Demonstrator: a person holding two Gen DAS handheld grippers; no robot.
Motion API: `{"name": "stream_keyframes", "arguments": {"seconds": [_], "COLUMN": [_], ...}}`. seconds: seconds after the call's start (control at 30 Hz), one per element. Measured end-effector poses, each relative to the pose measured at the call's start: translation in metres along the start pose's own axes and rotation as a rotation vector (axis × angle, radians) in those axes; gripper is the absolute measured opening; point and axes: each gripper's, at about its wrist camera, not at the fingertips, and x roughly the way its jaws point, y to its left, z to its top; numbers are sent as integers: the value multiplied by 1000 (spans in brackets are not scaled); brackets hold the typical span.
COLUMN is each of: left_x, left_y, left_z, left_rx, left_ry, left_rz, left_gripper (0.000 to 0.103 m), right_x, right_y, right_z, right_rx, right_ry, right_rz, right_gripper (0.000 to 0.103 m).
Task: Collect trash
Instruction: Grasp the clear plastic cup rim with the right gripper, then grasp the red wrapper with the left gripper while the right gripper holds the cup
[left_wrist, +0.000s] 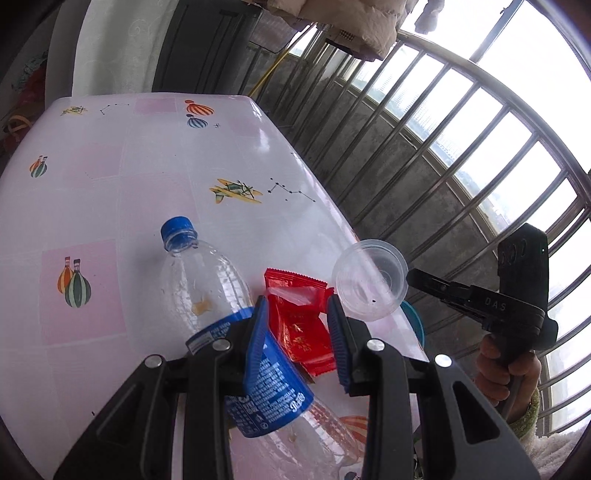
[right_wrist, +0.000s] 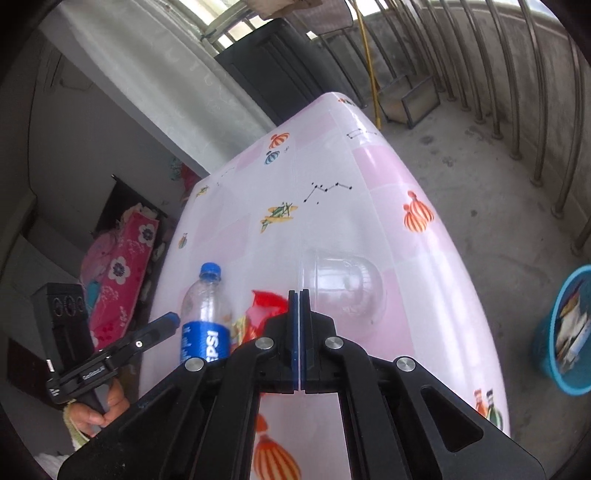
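Observation:
A red snack wrapper (left_wrist: 301, 321) lies on the table between the open pads of my left gripper (left_wrist: 297, 308). An empty Pepsi bottle (left_wrist: 218, 299) with a blue cap lies just left of it, partly under the left finger. In the left wrist view my right gripper (left_wrist: 415, 277) is shut on the rim of a clear plastic cup (left_wrist: 369, 278) and holds it off the table's right edge. In the right wrist view the shut gripper (right_wrist: 299, 295) grips the cup (right_wrist: 343, 286); the bottle (right_wrist: 207, 314) and wrapper (right_wrist: 266, 302) lie to the left.
The table (left_wrist: 147, 166) has a pink and white printed cover. A blue bin (right_wrist: 565, 332) with trash in it stands on the concrete floor to the table's right. A metal railing (left_wrist: 461, 147) runs behind. A pink floral bag (right_wrist: 122, 266) sits at the left.

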Motion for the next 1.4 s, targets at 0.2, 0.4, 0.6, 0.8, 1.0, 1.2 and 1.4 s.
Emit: {"name": "stream_keyframes", "arguments": {"seconds": [0.2,0.4,0.6,0.8,1.0,1.2,1.4], "left_x": [-1,0,8,28,48,68,94], "left_y": [-17,-27,-33,-39,-48,-63,-73], "left_z": [-20,-20,-6,1,3,6,7], "left_rx": [12,48,93,155,210,303,370], "left_ry": [26,34,47,94,145,204,273], "left_rz": [-14,32,93,137,150,181,222], "left_gripper": [31,30,31,31,31,32,32], "right_x": [-17,-23,-24,-20,-17,-18,-20], "right_y": [-15,-20,-28,-33,-32,-34,-41], "right_z": [-29,-37,-39,-40,-41,-42,-42], "right_rx": [98,71,78,74,30,13,20], "right_ry": [25,17,-3,-3,-10,-16,-20], "right_rz": [113,-16,-22,-33,-61,-53,-48], "right_gripper": [0,2,8,12,10,1,0]}}
